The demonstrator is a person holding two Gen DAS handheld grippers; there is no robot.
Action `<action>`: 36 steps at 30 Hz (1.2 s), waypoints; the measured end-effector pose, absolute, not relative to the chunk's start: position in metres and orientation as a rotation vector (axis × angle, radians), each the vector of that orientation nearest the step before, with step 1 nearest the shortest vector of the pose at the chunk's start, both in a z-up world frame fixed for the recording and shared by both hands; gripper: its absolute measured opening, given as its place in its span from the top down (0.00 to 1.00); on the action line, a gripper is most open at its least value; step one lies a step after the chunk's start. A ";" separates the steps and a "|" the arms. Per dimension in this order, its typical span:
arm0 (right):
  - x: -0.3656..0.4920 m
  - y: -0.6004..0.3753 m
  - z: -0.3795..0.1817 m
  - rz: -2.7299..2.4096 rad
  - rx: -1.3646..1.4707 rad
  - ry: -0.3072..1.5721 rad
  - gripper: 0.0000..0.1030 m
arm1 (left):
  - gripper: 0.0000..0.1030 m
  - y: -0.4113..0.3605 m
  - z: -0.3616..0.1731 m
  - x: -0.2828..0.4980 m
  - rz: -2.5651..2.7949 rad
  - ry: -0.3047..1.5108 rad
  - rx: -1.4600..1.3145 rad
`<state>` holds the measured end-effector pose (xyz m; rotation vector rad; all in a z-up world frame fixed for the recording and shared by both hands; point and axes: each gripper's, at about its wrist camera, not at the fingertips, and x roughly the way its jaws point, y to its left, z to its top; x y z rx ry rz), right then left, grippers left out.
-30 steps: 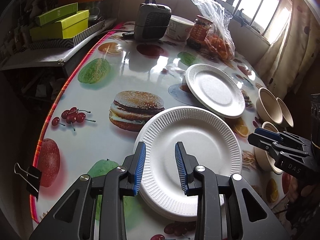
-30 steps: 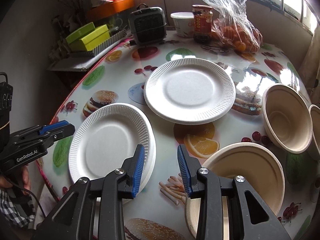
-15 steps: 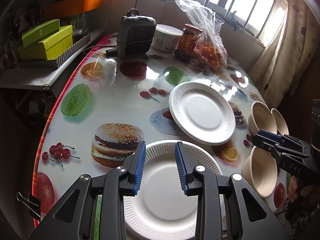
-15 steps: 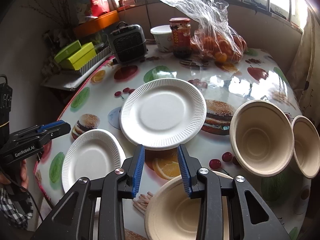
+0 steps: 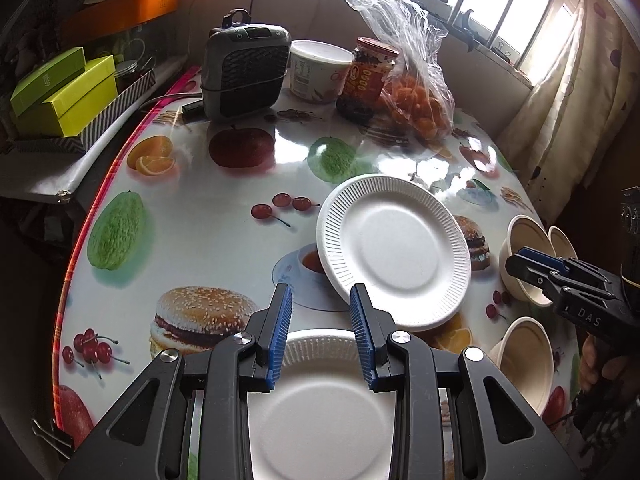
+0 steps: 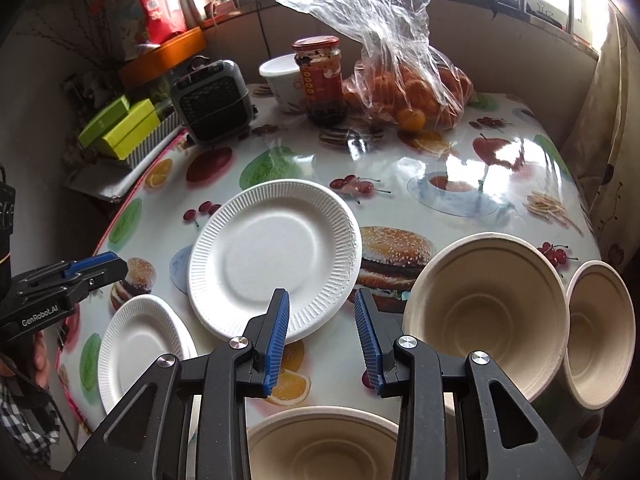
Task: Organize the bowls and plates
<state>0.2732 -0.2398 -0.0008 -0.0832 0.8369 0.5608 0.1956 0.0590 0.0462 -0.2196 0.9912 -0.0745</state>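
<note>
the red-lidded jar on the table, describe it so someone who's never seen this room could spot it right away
Start at the back of the fruit-print table, under the window. A row stands there: a grey heater, a white tub, then the bag of oranges. The jar sits between tub and bag; it alone is glass, with dark contents, a red lid and a red label.

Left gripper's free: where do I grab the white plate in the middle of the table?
Take the middle plate by its ribbed near rim, approaching low from the near side. That edge looks raised, overhanging toward the near plate, so a finger of the left gripper could probably slip beneath.
</note>
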 end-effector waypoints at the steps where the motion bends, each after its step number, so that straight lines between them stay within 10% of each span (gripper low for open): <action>1: 0.277 -0.240 -0.002 0.558 -0.085 0.842 0.68 | 0.70 0.058 0.046 0.198 -0.075 0.994 -0.219; 36: 0.366 -0.218 -0.032 0.585 -0.034 1.015 0.68 | 0.70 0.052 0.002 0.258 -0.079 1.130 -0.192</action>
